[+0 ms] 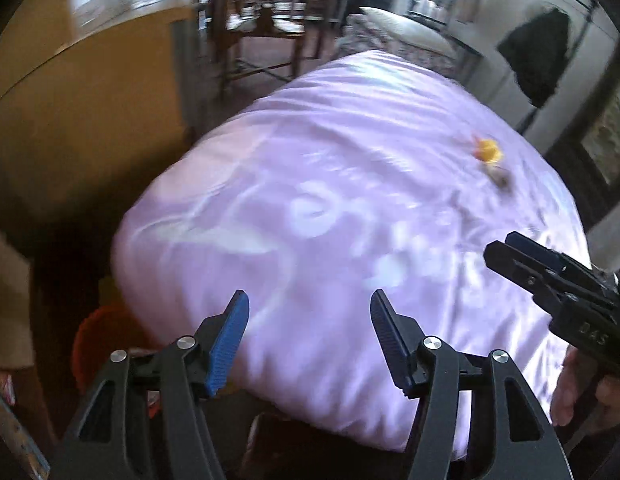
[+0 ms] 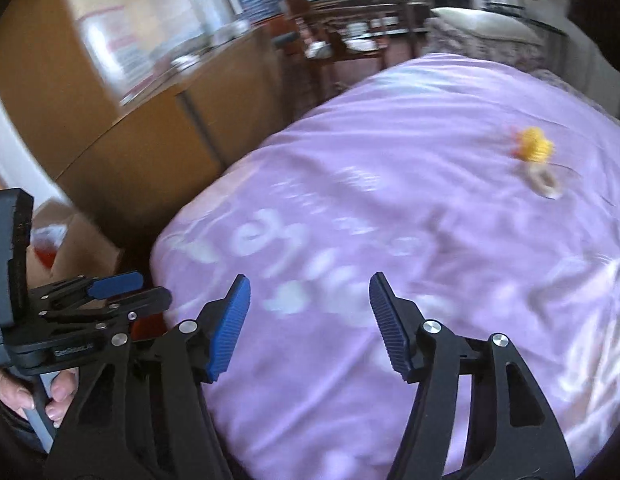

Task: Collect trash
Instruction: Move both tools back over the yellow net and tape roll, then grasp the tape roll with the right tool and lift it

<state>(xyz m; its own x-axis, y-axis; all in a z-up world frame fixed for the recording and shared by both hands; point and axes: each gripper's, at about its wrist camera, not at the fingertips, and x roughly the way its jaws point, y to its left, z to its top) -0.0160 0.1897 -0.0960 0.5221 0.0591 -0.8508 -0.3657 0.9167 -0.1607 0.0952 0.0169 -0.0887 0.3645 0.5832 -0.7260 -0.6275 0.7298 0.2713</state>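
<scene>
The trash, a yellow scrap [image 2: 534, 145] with a pale ring-shaped piece [image 2: 546, 185] touching it, lies uncollected on the far right of the lilac bed cover [image 2: 390, 128]. Both the right gripper [image 2: 309, 326] and left gripper [image 1: 309, 342] are released, empty, and well apart from the trash. Judged progress: collection not yet begun.

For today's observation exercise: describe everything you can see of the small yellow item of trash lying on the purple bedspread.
The yellow trash is a small, crumpled, bright yellow piece with a reddish bit at its left edge; blur hides its material. It lies on the far right part of the purple bedspread, next to a pale ring-shaped scrap just nearer the camera. Neither gripper touches it; both are open and well short of it.
</scene>
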